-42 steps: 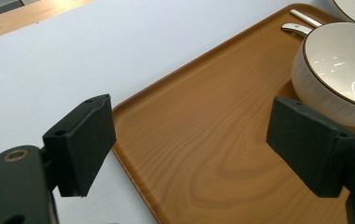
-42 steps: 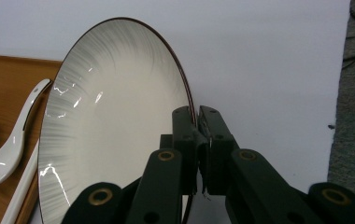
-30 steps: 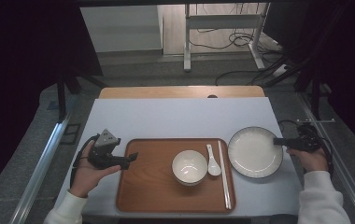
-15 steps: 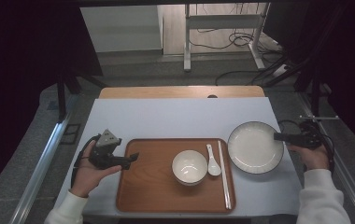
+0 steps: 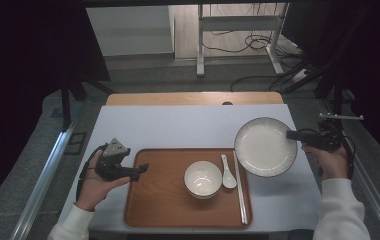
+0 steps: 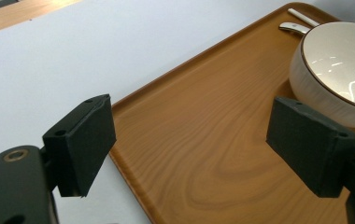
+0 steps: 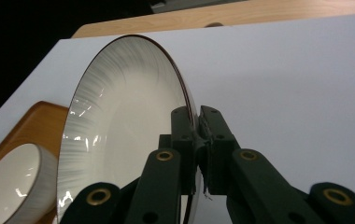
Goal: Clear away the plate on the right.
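A white plate (image 5: 264, 146) with a dark rim hangs above the table's right side, its left edge over the tray. My right gripper (image 5: 293, 135) is shut on its right rim; in the right gripper view the jaws pinch the rim of the plate (image 7: 119, 121) at my right gripper (image 7: 198, 128). My left gripper (image 5: 140, 169) stands open at the left edge of the wooden tray (image 5: 158, 200). In the left gripper view my left gripper (image 6: 189, 140) has nothing between its pads, above the tray (image 6: 203, 140). A white bowl (image 5: 203, 179), a spoon (image 5: 227, 172) and chopsticks (image 5: 240, 187) lie on the tray.
The white tabletop (image 5: 178, 125) has free room behind the tray. A wooden strip (image 5: 193, 98) runs along the far edge. Metal rails (image 5: 43, 175) flank the table, with cables on the floor beyond.
My right gripper has lifted the plate off the table and carried it up and a little left, toward the tray. The left gripper has stayed put.
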